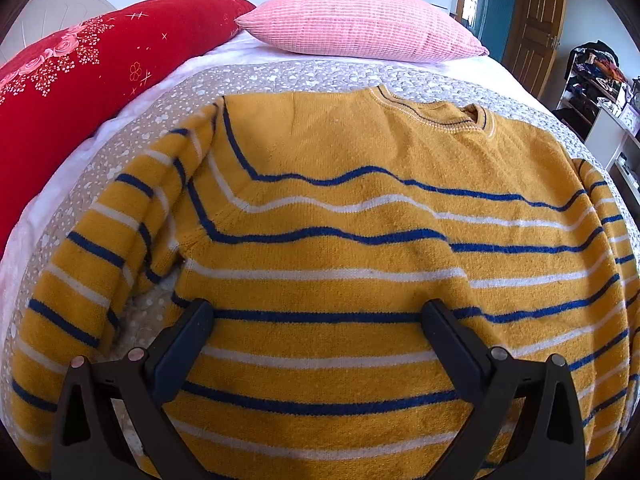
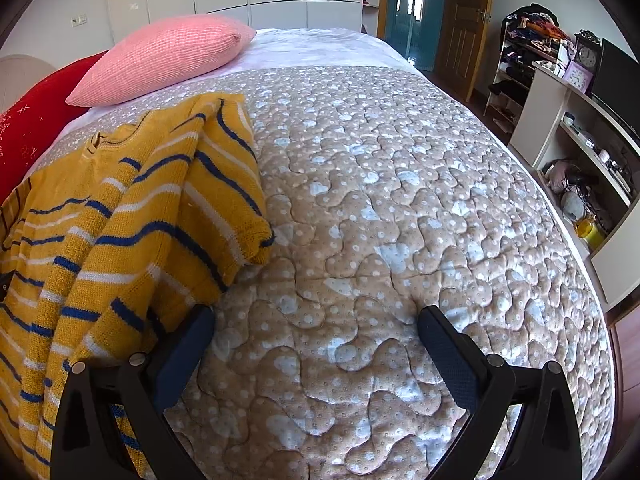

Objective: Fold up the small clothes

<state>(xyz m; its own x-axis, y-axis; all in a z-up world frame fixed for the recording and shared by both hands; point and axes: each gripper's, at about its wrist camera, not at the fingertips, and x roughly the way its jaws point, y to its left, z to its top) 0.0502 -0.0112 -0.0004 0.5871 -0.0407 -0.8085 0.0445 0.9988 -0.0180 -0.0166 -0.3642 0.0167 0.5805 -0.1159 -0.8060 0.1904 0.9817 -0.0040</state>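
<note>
Left wrist view: wide-open left gripper point(image 1: 318, 316) poised above a striped sweater point(image 1: 360, 240) spread on a quilted bedspread point(image 1: 280, 76).

Nothing is held between its fingers; whether the tips touch the knit cannot be told. In the right wrist view, the right gripper point(image 2: 316, 322) is likewise spread wide over bare bedspread point(image 2: 400, 200), gripping nothing, its left finger point(image 2: 188, 340) just beside the sweater's point(image 2: 132, 220) bunched sleeve. A pink pillow point(image 1: 360, 20) and a red cushion point(image 1: 80, 80) are seen beyond the garment.
</note>
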